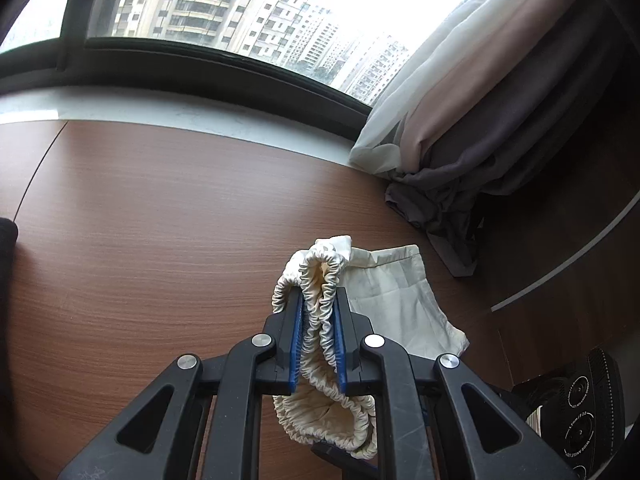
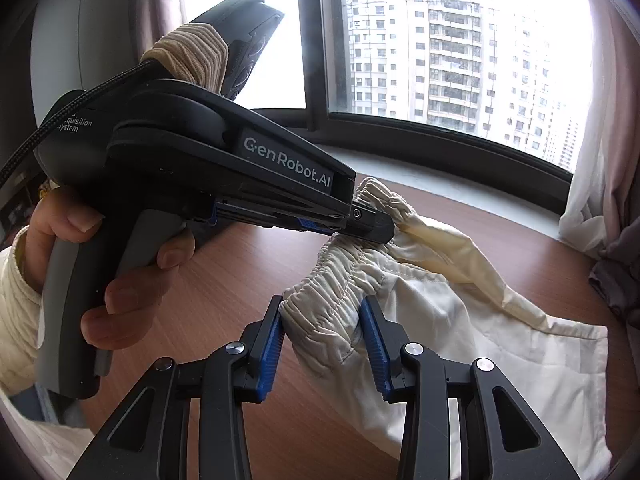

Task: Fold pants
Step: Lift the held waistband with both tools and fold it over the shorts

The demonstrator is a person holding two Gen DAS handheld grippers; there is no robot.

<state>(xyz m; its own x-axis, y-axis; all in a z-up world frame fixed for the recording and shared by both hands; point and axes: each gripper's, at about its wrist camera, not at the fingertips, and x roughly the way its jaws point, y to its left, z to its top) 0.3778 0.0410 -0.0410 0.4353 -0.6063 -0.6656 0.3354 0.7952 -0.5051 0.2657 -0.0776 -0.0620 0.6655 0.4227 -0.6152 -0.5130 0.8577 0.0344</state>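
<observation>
A brown wood-grain tabletop (image 1: 140, 208) fills the lower part of the left wrist view. Beyond it, toward 12 o'clock, a pale stone sill (image 1: 192, 110) runs under a dark-framed window (image 1: 208, 60) showing bright daylight and high-rise apartment blocks (image 2: 452, 40). At 2 o'clock hang bunched curtains (image 1: 480, 100), white, pink and grey, their ends resting on the tabletop.

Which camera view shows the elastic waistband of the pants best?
The right wrist view: there the waistband stretches sideways, held by both the right gripper and the left gripper, with the cream pants hanging onto the table. The left wrist view shows only a bunched loop of waistband between closed jaws.
</observation>
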